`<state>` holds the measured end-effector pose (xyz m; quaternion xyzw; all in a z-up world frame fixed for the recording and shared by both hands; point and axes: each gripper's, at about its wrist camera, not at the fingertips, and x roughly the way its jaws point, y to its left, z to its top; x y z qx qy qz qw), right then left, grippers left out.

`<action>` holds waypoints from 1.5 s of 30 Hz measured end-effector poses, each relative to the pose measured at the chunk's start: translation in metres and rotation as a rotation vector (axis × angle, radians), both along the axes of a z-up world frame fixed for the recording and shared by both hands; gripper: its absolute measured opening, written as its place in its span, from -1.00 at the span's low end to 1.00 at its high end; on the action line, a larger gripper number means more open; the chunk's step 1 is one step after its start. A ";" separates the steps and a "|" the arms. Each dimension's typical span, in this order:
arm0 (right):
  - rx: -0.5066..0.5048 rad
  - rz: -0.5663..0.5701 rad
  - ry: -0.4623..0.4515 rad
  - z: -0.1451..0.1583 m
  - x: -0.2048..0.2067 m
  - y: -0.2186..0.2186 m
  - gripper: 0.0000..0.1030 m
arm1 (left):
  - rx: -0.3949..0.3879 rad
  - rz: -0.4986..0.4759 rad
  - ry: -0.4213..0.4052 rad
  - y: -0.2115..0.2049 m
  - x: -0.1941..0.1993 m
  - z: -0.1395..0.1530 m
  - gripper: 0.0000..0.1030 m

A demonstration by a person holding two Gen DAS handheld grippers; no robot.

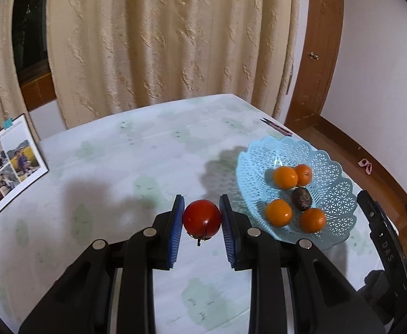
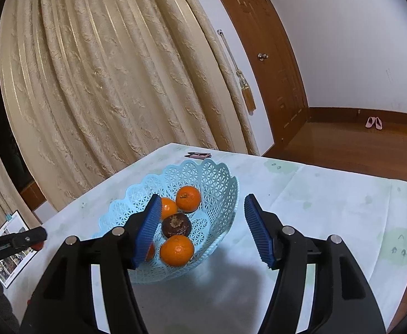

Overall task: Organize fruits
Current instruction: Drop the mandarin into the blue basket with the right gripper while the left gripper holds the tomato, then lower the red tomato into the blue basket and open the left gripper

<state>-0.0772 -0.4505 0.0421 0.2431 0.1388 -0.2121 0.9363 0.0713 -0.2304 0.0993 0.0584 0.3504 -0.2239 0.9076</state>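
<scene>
Tomato clamped between the blue pads of the left gripper, stem end turned toward the camera, lifted clear of the table and hanging just left of the basket. Held by its round sides, probably so the soft skin takes an even squeeze and the fruit can be carried over the rim. Pale blue lattice basket on the right half of the table, already holding four oranges and one dark brown fruit in the middle of them, so most likely the gathering place for all the fruit. Right gripper spread wide and grasping nothing, poised over the near side of the basket, its left pad overlapping two oranges in view. Left gripper's black arm visible at the far left of the right wrist view. Table covered with a pale cloth printed with faint green patches. Photo calendar at the left edge, small pink scissors at the far edge beyond the basket. Cream curtains behind, brown wooden door to the right, pink slippers on the wooden floor by the far wall.
</scene>
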 end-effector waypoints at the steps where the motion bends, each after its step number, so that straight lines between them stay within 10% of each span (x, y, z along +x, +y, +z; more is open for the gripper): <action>1: 0.004 0.001 0.000 0.000 0.000 0.000 0.28 | 0.002 -0.003 0.002 -0.003 0.001 -0.001 -0.49; 19: 0.022 0.003 0.000 -0.001 0.002 0.000 0.30 | -0.007 -0.133 0.032 -0.077 0.007 -0.017 -0.46; 23: 0.021 0.002 0.000 -0.001 0.002 0.000 0.30 | -0.007 -0.100 0.028 -0.070 0.009 -0.018 0.07; 45: 0.027 -0.001 -0.007 -0.001 0.001 -0.001 0.42 | -0.003 0.029 -0.012 -0.013 -0.001 0.000 0.63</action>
